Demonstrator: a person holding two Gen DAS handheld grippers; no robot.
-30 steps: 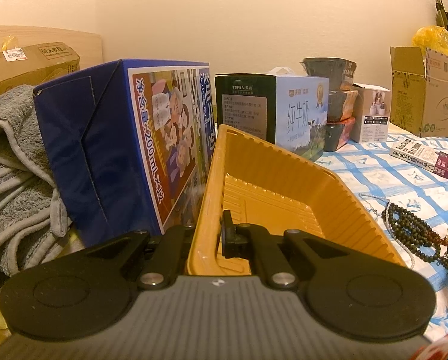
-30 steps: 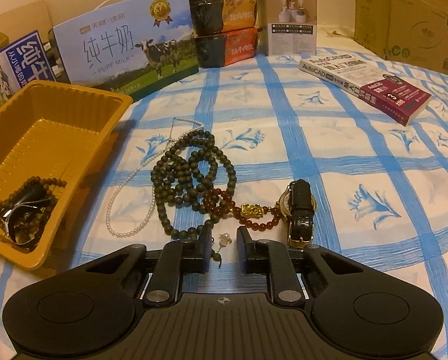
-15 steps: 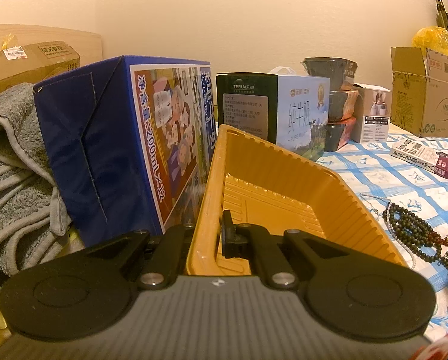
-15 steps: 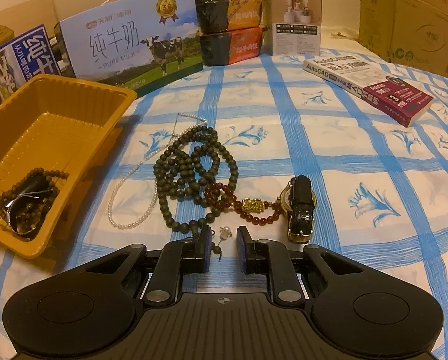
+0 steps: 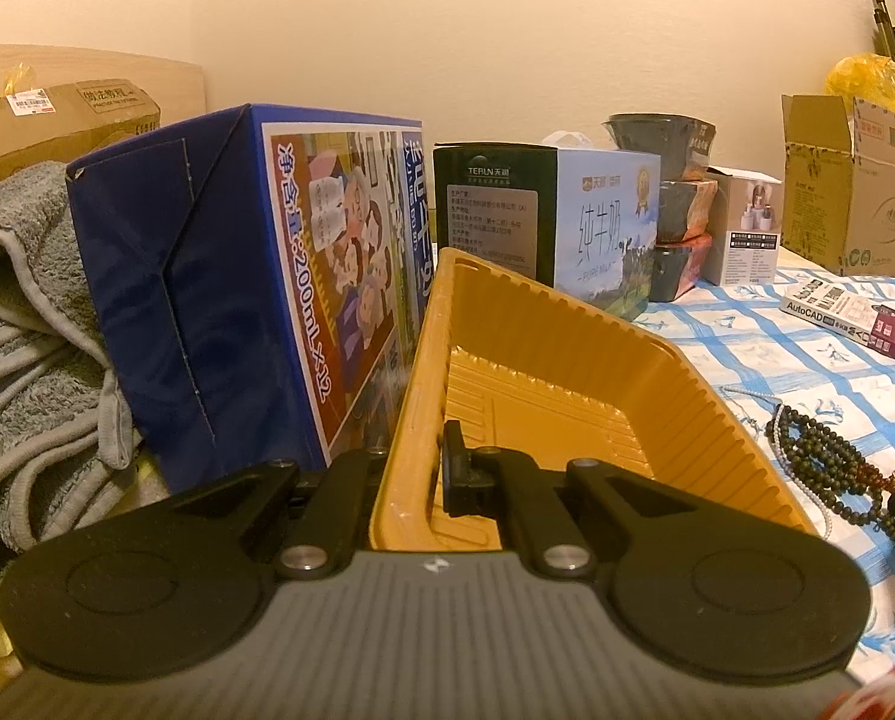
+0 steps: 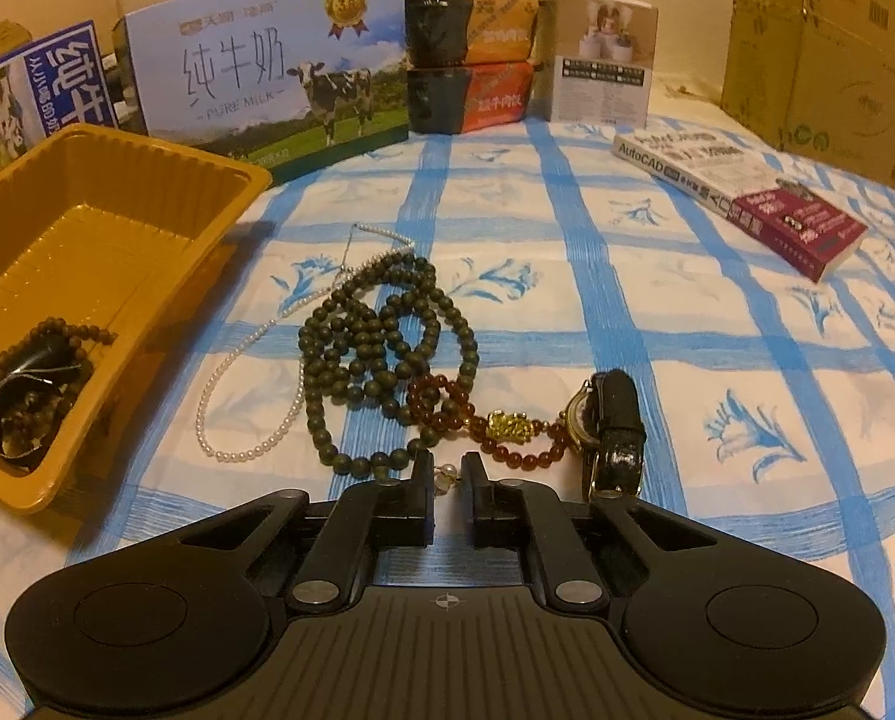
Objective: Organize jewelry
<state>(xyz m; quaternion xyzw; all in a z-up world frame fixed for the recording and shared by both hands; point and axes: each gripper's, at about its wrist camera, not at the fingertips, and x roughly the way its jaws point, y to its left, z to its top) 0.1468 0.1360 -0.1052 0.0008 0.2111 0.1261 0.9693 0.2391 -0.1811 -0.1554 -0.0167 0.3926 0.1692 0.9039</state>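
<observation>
Left gripper (image 5: 414,474): clamped on yellow tray (image 5: 567,348) near wall, steadying it. Right gripper (image 6: 447,474): jaws just closing around small pale bead (image 6: 444,476), not yet pinched, for transfer.

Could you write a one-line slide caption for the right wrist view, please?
Right gripper closing around a pale bead of the dark bead necklace, yellow tray at left.

Left gripper (image 5: 414,468) jaws clamped on yellow tray (image 5: 717,420) rim, blue carton (image 5: 207,300) beside, dark beads (image 5: 825,456), perhaps necklaces, right.
</observation>
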